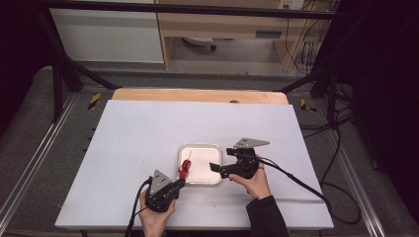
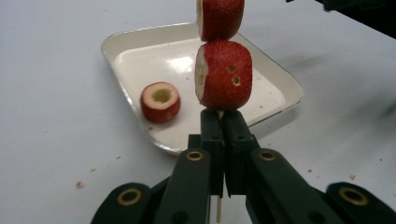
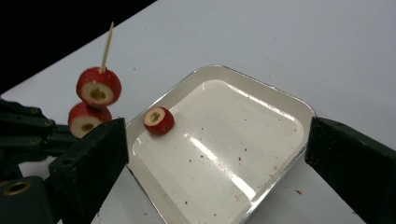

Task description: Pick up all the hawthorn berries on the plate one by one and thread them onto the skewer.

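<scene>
Red cored fruit pieces [image 2: 223, 74] on skewer [image 3: 107, 47], left gripper [image 2: 223, 122] clamping skewer, right gripper [image 3: 215, 154] agape

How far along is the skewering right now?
Done: two red fruit pieces sit threaded on the skewer. In hand: the left gripper is shut on the skewer, holding it upright beside the tray. Left: one cored piece lies in the tray; the right gripper is open, facing it.

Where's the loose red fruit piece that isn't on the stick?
The loose red fruit piece lies inside the white tray, in the corner nearest the left gripper, just beyond the skewer it holds.
</scene>
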Demonstrator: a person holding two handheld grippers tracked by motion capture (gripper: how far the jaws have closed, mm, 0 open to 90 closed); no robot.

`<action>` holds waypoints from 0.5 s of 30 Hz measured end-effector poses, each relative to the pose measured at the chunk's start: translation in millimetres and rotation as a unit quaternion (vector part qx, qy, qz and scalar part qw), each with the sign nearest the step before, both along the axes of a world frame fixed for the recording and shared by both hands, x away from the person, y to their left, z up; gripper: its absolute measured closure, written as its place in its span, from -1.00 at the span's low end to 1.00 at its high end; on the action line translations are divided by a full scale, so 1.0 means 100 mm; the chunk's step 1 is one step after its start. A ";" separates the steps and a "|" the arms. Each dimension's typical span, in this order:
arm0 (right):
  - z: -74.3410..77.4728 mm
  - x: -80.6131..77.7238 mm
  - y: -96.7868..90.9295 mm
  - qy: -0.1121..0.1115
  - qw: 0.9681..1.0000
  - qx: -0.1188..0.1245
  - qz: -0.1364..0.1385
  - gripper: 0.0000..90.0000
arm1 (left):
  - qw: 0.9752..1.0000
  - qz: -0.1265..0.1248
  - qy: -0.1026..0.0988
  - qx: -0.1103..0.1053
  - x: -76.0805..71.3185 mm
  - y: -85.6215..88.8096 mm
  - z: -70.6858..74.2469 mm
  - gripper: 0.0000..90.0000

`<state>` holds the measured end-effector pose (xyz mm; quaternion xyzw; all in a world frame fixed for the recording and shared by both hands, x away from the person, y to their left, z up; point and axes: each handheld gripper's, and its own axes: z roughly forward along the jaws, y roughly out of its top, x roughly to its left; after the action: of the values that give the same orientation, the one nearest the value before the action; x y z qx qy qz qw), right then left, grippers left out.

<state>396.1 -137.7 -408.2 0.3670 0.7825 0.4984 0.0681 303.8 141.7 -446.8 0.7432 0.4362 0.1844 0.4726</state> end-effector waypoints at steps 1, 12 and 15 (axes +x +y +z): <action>0.01 0.00 0.01 0.002 1.000 -0.007 0.005 -0.86 | 1.000 0.003 0.000 0.002 0.00 0.03 -0.01 0.96; 0.09 0.06 0.22 0.007 0.997 -0.067 0.033 -0.84 | 1.000 0.017 0.006 -0.002 -0.01 0.32 0.00 0.96; 0.12 0.09 0.31 0.007 0.995 -0.087 0.043 -0.83 | 1.000 0.019 0.009 -0.005 -0.01 0.38 -0.01 0.95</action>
<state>405.0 -106.6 -396.5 0.3289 0.8385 0.4284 0.0724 303.1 179.2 -447.4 0.7343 0.4552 0.1843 0.4687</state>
